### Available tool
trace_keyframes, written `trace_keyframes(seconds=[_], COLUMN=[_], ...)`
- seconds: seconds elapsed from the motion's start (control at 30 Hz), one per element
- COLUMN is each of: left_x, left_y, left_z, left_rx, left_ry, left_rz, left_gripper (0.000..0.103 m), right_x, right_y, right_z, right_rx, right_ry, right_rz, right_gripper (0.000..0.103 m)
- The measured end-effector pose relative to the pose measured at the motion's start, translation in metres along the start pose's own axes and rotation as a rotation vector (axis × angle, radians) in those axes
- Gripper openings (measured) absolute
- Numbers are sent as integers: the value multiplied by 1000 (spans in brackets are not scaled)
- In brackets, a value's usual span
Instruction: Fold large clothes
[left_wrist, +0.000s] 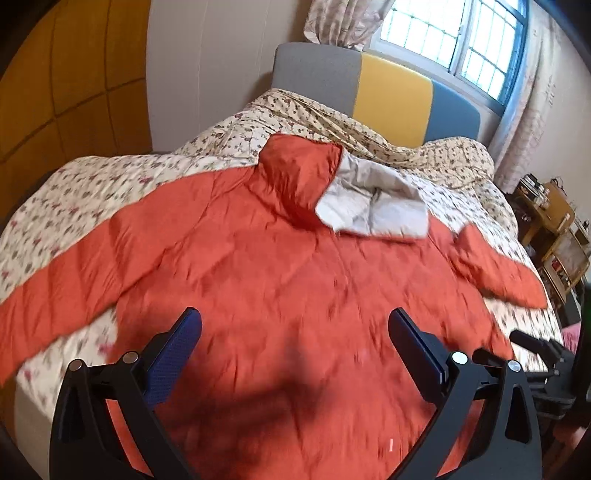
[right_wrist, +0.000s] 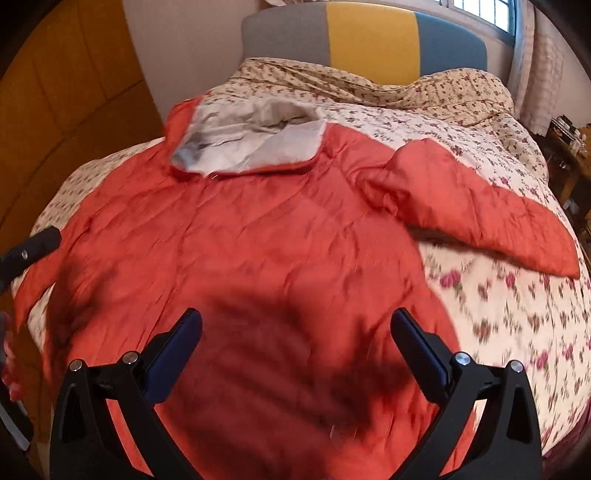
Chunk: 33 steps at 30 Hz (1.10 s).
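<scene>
Orange hooded jacket (left_wrist: 280, 266) spread flat on the floral bedspread (left_wrist: 74, 192), sleeves outstretched. Left gripper (left_wrist: 294, 325) and right gripper (right_wrist: 295, 325) hover above its lower body, jaws spread wide, grasping nothing.

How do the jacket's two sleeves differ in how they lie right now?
The left sleeve lies stretched out straight toward the bed's edge; the right sleeve is bunched at the shoulder and angles outward. The left looks longer, the right shorter. Both are orange, quilted, resting on the floral cover.
</scene>
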<state>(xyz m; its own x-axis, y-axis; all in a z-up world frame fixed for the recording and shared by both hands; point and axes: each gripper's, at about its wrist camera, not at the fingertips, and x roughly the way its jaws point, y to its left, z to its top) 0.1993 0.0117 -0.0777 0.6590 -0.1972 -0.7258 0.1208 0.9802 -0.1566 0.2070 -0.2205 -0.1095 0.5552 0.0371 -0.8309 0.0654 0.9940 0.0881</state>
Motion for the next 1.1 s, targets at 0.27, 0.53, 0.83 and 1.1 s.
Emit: trace_keyframes(seconds=[0.27,0.53,0.83,1.1], left_x=[75,152,153,140], left_y=[-32,-42,46,83], left_z=[74,124,108,82], left_rx=[50,117,-113,-252], left_ry=[-70,-78,-65,-51], left_rz=[37,161,88,-9], left_gripper=[100,69,34,42], right_x=[52,91,135,149], right_y=[-21,-37,-45,-33], right_z=[67,130,157,151], right_rx=[68,151,195,158], right_ry=[-41,-95,-100,-106], right_rz=[-42,22,123,77], right_gripper=[101,83,52,13])
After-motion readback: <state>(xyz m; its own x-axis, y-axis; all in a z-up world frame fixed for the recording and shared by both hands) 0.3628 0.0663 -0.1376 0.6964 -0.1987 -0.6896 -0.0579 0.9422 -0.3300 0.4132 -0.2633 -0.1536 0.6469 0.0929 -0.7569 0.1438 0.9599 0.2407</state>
